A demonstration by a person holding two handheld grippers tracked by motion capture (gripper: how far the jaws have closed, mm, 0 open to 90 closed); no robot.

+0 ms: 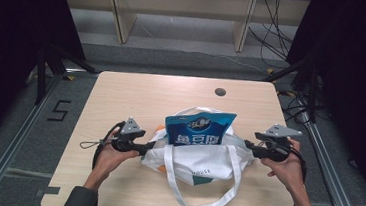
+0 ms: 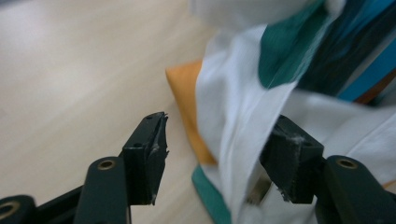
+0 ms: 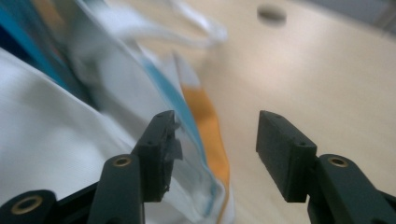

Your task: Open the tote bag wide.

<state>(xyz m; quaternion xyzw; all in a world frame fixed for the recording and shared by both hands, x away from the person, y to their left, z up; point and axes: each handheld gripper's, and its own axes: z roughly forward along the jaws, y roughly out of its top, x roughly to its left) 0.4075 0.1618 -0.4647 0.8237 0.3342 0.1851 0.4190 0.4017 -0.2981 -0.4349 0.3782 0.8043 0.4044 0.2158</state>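
Table (image 1: pixel 136 99): pale wood-grain top, smooth, matt with a soft sheen. Tote bag (image 1: pixel 205 165): white woven cloth, matt and creased, with green and orange panels; its strap (image 1: pixel 197 204), trailing toward 6 o'clock, is flat white webbing. Snack packet (image 1: pixel 198 129), standing out of the bag toward 12 o'clock: glossy blue plastic film. Left gripper (image 2: pixel 215 154) and right gripper (image 3: pixel 215 149): matt black plastic jaws, scuffed pads, brass-coloured metal inserts. Grey plates on the grippers: dull, smooth.
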